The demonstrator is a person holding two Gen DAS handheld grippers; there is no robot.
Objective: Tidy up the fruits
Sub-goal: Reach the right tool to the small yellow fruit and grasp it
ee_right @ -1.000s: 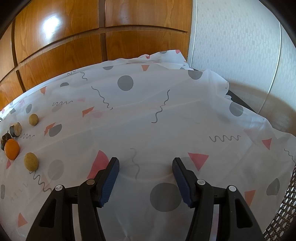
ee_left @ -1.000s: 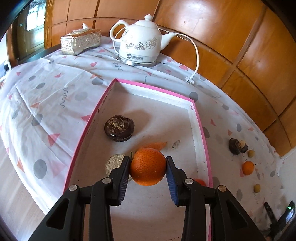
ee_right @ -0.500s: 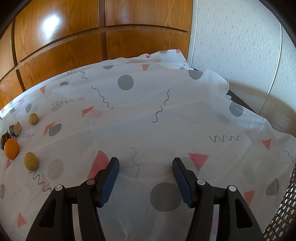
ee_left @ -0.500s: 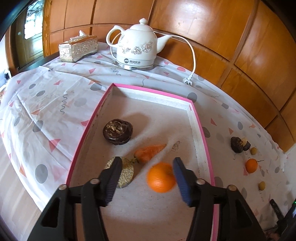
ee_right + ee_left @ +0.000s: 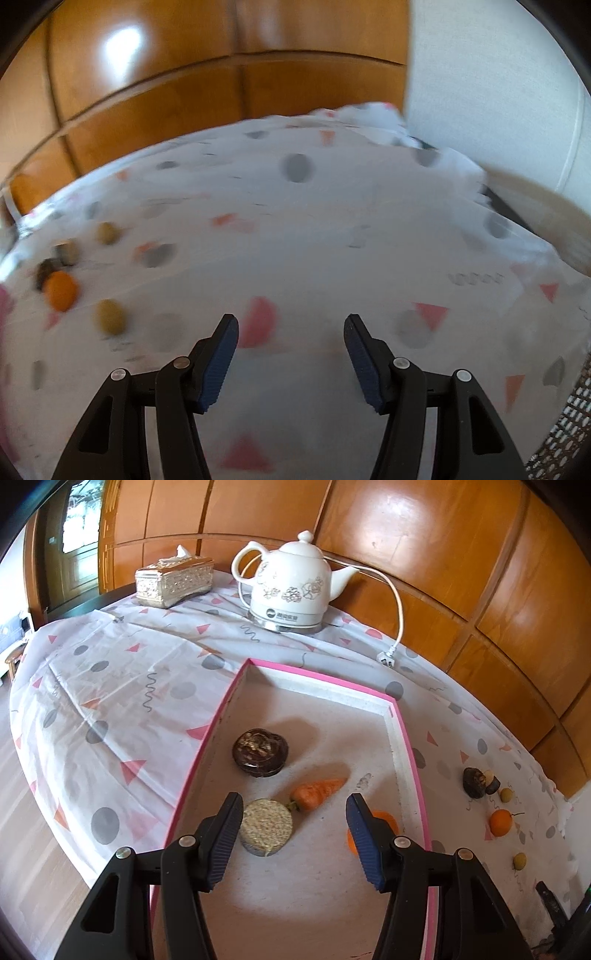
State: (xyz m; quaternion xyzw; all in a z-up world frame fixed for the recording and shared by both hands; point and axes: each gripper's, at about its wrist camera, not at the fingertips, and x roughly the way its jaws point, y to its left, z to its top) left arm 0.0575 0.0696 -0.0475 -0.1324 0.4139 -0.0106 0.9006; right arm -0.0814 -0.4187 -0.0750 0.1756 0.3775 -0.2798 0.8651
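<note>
Left gripper point(image 5: 293, 830) hangs over the pink-rimmed tray point(image 5: 406, 738), jaws spread wide with nothing between them. An orange point(image 5: 388, 818) lies on the tray floor, half hidden behind the right finger, just right of the carrot point(image 5: 317, 792) and the pale round disc point(image 5: 266, 825); a dark round piece point(image 5: 260, 751) sits farther in. Beyond the tray, a white kettle point(image 5: 291, 587) carries a label, its lettering too small to read. Right gripper point(image 5: 291, 354) is spread open and empty above the patterned tablecloth point(image 5: 314, 240), in a blurred view; a second orange point(image 5: 61, 291) lies off the tray.

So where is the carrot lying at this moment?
In the left wrist view, the carrot lies inside the pink tray, between the dark brown fruit and the orange, beside the round beige piece.
</note>
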